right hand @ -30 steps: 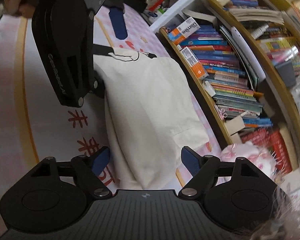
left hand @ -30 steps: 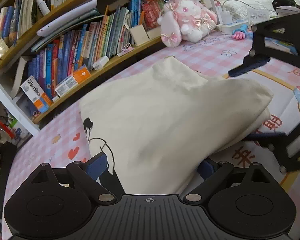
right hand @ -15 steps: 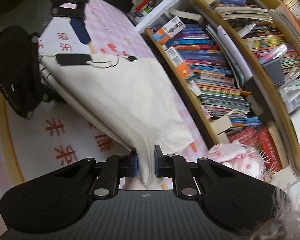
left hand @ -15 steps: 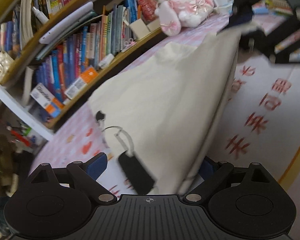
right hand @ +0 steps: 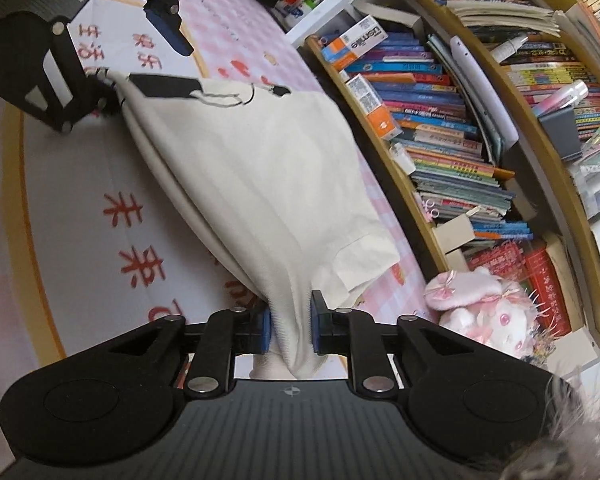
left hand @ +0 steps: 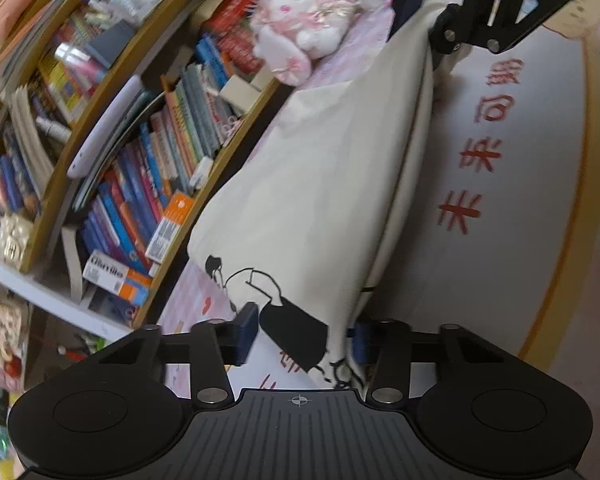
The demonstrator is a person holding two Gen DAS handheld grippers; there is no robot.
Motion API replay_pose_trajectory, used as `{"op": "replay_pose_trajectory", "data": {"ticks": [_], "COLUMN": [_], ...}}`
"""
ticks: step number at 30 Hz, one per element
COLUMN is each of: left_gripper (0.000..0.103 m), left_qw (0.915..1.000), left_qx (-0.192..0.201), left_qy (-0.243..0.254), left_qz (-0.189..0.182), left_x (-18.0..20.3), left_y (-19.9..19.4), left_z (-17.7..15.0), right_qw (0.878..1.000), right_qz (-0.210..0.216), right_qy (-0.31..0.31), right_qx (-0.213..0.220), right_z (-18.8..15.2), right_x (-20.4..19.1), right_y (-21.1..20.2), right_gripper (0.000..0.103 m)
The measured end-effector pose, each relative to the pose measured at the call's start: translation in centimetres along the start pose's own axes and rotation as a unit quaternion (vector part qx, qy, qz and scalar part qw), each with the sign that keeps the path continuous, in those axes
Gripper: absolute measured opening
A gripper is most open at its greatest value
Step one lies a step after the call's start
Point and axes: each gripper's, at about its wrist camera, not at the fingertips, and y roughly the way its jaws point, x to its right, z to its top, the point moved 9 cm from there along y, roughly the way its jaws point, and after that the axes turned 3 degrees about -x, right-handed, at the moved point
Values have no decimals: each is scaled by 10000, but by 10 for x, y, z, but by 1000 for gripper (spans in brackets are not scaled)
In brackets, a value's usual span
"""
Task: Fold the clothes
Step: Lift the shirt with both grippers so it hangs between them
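A cream garment [left hand: 320,184] with a black line drawing lies folded lengthwise on the white mat, along the bookshelf. Its printed corner sits between the jaws of my left gripper [left hand: 303,338]. Those jaws are closing, and one blue pad [right hand: 168,34] still stands clear of the cloth. At the other end my right gripper [right hand: 291,326] is shut on a bunched fold of the garment [right hand: 260,168]. Its jaws are opening slightly, but both pads still press the cloth. The edge between the two grippers is raised and taut.
A packed bookshelf [left hand: 140,160] runs close along the garment's far side. A pink plush rabbit [right hand: 484,312] sits beside my right gripper. The white mat [left hand: 520,140] with red characters and a yellow border stretches away on the other side.
My left gripper rolled, sank and narrowed its jaws around the printed corner. My right gripper shut on the garment's other end, and the edge between them rose.
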Motion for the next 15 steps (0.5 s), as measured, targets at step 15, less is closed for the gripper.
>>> {"op": "replay_pose_trajectory", "data": {"ticks": [15], "left_gripper": [5], "left_qw": [9972], "left_qx": [-135], "left_qy": [-31], "left_qz": [-736], "left_x": [6], "left_y": [-21], "left_z": [-1], "right_qw": [9975], "right_qz": [634], "right_qy": [252], "right_qx": [-172], "right_z": [-4], "right_x": [-9], "right_y": [-10], "right_gripper": [12]}}
